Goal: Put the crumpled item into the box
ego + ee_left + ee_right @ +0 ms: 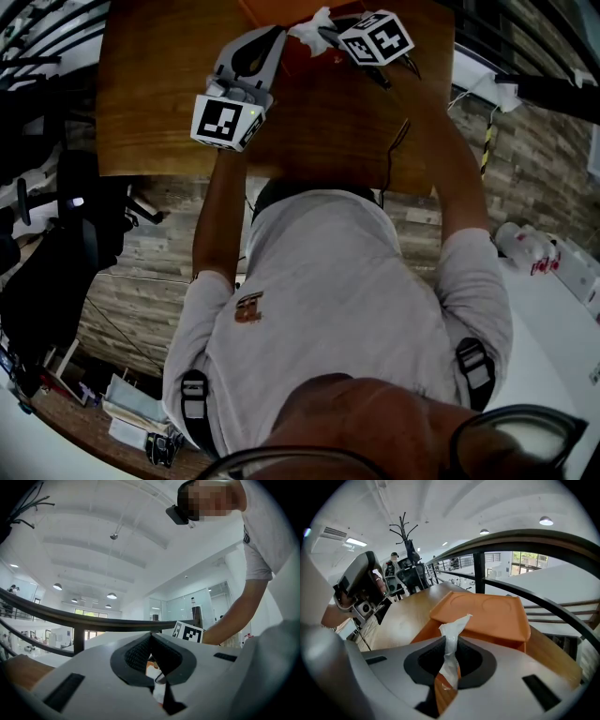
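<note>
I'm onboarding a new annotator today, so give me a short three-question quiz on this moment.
1. Which gripper holds the white crumpled item? A. left B. right C. neither
2. True or false: the crumpled item already lies inside the box.
3. Fill in: the box stands on a wooden table and is coloured ____.
Key: 1 B, the right gripper is shut on it. 2 false. 3 orange.
</note>
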A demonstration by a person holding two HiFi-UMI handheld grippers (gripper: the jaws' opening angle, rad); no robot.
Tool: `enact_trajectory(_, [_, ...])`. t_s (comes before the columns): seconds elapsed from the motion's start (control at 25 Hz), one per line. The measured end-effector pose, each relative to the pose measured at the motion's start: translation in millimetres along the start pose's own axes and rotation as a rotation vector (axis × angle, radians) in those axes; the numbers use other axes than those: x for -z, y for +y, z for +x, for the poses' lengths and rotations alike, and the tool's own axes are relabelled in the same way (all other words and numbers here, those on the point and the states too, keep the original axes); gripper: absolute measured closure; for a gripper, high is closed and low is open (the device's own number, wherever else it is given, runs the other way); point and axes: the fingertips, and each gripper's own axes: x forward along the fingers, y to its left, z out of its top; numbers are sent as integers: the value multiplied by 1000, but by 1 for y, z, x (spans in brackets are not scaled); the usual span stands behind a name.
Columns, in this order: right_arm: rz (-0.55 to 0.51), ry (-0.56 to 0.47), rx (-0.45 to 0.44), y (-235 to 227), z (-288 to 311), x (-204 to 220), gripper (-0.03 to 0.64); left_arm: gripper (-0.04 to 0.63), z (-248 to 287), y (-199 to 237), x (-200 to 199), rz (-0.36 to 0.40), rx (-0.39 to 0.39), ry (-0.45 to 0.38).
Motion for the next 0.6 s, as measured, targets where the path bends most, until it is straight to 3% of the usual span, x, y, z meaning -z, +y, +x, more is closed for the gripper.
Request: enact_trajectory(0.6, [-3, 151, 70, -32, 34, 16, 532, 576, 9, 18, 18, -21, -28, 19])
